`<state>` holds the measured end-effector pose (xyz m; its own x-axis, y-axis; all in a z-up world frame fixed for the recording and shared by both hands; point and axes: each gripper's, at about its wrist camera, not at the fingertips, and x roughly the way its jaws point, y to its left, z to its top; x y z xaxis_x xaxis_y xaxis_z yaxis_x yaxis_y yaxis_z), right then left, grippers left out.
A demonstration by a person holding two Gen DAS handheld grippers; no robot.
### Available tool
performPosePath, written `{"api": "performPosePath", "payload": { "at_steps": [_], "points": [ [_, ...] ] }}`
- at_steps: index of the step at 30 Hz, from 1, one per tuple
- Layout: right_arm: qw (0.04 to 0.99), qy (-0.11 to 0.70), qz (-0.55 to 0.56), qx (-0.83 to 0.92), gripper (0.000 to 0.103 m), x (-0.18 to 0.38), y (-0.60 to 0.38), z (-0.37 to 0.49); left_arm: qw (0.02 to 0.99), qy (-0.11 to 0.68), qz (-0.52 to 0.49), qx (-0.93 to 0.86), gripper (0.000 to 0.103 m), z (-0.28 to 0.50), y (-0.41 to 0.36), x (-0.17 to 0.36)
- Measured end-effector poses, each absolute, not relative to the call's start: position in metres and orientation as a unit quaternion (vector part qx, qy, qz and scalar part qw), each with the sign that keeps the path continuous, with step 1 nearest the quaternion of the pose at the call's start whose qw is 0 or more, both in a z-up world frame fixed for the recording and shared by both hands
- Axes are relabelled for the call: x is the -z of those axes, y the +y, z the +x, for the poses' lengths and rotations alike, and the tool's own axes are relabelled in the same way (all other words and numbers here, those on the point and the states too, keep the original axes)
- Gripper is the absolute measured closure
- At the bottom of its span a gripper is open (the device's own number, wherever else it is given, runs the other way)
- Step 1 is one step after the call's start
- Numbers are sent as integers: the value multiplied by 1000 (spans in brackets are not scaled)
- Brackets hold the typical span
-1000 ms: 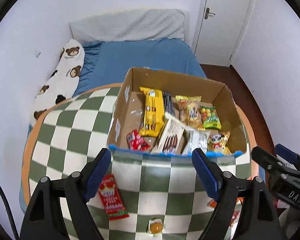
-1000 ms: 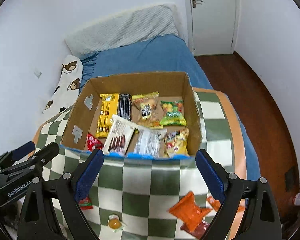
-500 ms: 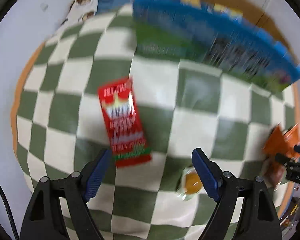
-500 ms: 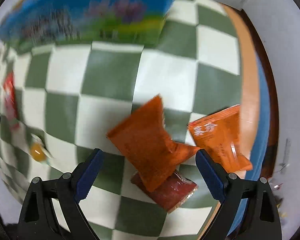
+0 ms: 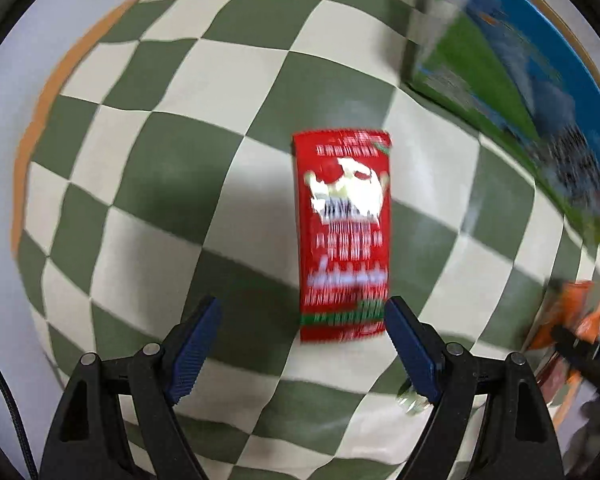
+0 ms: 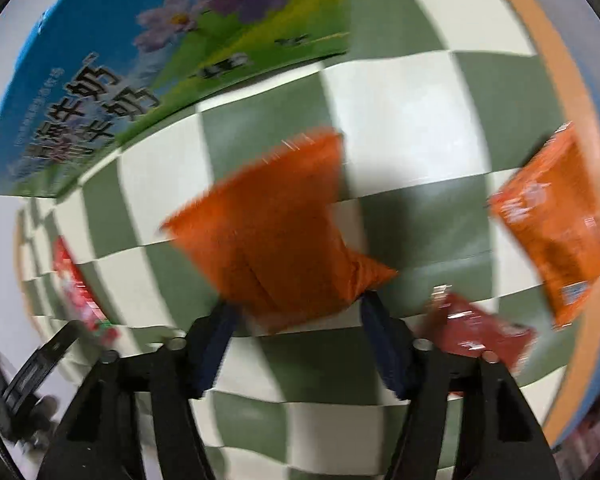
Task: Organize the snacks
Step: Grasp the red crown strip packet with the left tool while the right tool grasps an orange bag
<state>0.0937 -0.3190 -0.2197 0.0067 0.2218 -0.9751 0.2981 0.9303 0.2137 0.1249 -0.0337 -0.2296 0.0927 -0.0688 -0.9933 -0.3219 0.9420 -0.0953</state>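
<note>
A red snack packet (image 5: 343, 236) lies flat on the checkered table, its near end between the tips of my open left gripper (image 5: 302, 322). My right gripper (image 6: 298, 320) is open with its jaws on either side of the near end of an orange snack bag (image 6: 272, 232). A second orange bag (image 6: 556, 220) lies at the right table edge and a dark red packet (image 6: 476, 330) sits beside the right finger. The snack box's printed blue and green side (image 6: 172, 68) stands beyond; it also shows in the left wrist view (image 5: 540, 92).
The round green-and-white checkered table (image 5: 180, 152) has an orange rim (image 6: 564, 80). A small wrapped sweet (image 5: 410, 398) lies by my left gripper's right finger. The red packet (image 6: 80, 284) and my left gripper show at the right wrist view's left edge.
Both grippers have dropped from above the box down to the table. The left has closed in on the red packet, the right on the orange bag, and the right jaws have narrowed.
</note>
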Motion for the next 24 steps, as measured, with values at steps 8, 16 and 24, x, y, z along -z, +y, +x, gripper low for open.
{"api": "performPosePath", "payload": {
  "at_steps": [8,16,24],
  "points": [
    [707,689,158,29,21,201,-327,108,699,697,-160,-31,24,167,-55,265],
    [728,685,-29,-13,21,194,-290,123,728,684,-52,21,53,157,-123,251],
    [693,707,139,28,31,207,-335,117,725,687,-32,29,50,151,-141,259]
  ]
}}
